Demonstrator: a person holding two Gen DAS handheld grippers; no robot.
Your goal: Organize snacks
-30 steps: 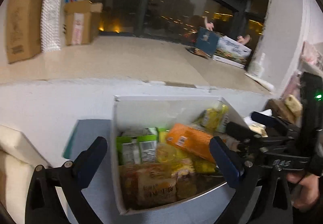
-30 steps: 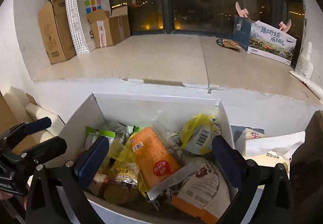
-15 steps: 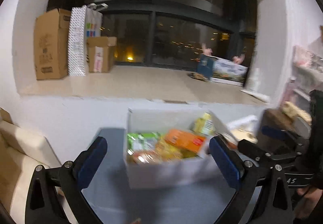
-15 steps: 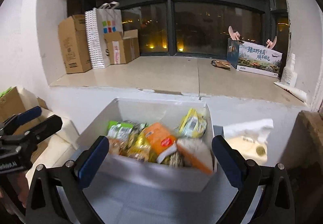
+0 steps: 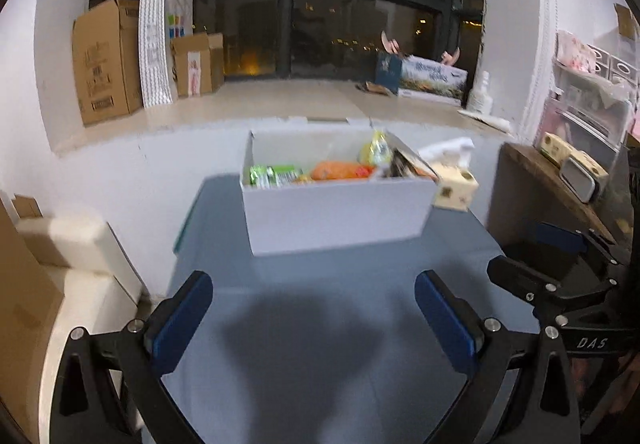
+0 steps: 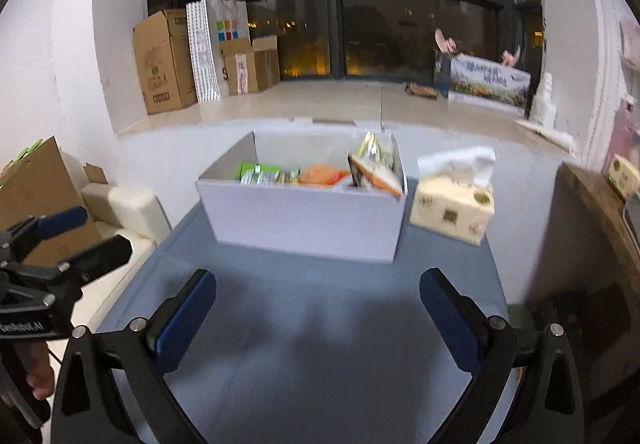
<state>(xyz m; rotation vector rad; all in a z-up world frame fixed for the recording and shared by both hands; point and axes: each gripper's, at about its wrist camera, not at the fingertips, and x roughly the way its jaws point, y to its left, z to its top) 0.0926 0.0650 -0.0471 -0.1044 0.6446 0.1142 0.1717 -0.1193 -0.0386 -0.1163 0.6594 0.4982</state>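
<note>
A white box (image 5: pixel 336 209) (image 6: pixel 304 219) full of snack packets stands at the far end of a blue-grey table (image 5: pixel 320 324) (image 6: pixel 320 324). Green packets (image 6: pixel 260 172), an orange packet (image 5: pixel 340 169) (image 6: pixel 322 175) and a yellow bag (image 5: pixel 376 149) (image 6: pixel 374 149) show above its rim. My left gripper (image 5: pixel 314 318) hangs open over the bare table, well short of the box, with nothing in it. My right gripper (image 6: pixel 318 318) is open too, empty, at about the same distance. Each gripper shows at the edge of the other's view.
A tissue pack (image 6: pixel 452 203) (image 5: pixel 456 189) sits just right of the box. A wooden side table (image 5: pixel 560 195) stands to the right, white cushions (image 5: pixel 76 256) and cardboard to the left. Cardboard boxes (image 6: pixel 164 61) and a paper bag (image 6: pixel 216 43) line the window ledge behind.
Both grippers have pulled back and up from right over the box's contents to the near part of the table. Both stayed open and empty.
</note>
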